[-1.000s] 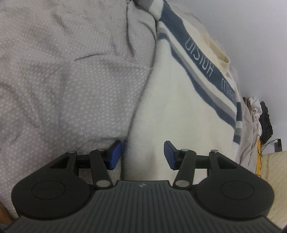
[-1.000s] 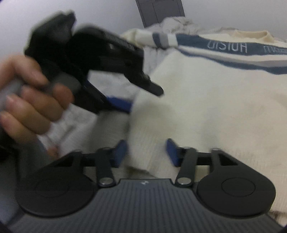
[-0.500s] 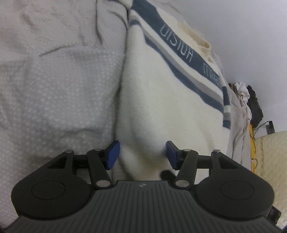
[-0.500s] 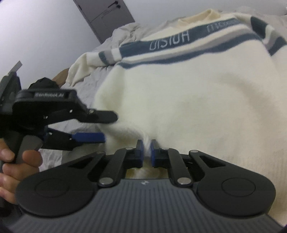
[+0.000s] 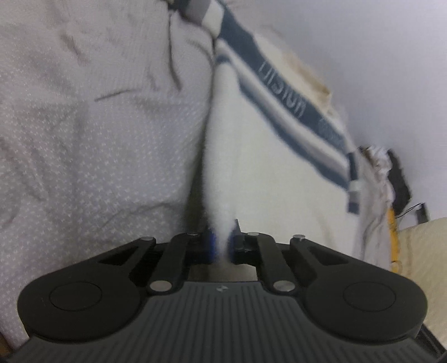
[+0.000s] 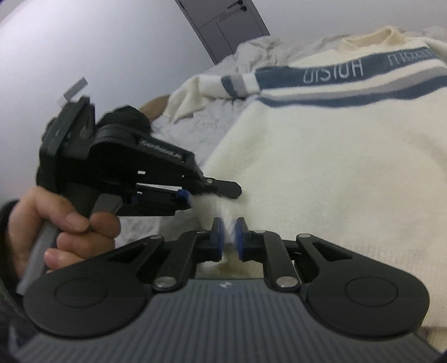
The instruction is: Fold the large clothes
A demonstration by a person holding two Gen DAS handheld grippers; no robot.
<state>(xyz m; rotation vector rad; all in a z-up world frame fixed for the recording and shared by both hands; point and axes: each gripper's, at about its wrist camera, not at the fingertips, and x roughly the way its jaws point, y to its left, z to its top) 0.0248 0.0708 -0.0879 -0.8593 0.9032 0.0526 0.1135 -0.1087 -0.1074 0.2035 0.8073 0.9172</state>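
Observation:
A cream sweater (image 5: pixel 265 181) with blue and grey stripes and lettering lies spread on a grey patterned bedsheet (image 5: pixel 83 139). My left gripper (image 5: pixel 222 243) is closing on the sweater's near edge, and its blue pads pinch a raised ridge of the knit. In the right wrist view my right gripper (image 6: pixel 229 234) also pinches the hem of the sweater (image 6: pixel 335 167); its jaws ease open slightly while the fabric stays pressed between the pads. Just to its left, the left gripper (image 6: pixel 206 195) is held by a hand (image 6: pixel 64 223) and bites the same edge.
The rumpled bedsheet fills the left of the left wrist view. A heap of clothes and dark items (image 5: pixel 391 167) lies beyond the sweater at the right, beside a cream padded surface (image 5: pixel 427 251). A grey door (image 6: pixel 223 25) stands in the far wall.
The left gripper's jaws went from wide open around the sweater's edge to shut on it, lifting a ridge. The right gripper shut on the hem half a second ago and has risen a little.

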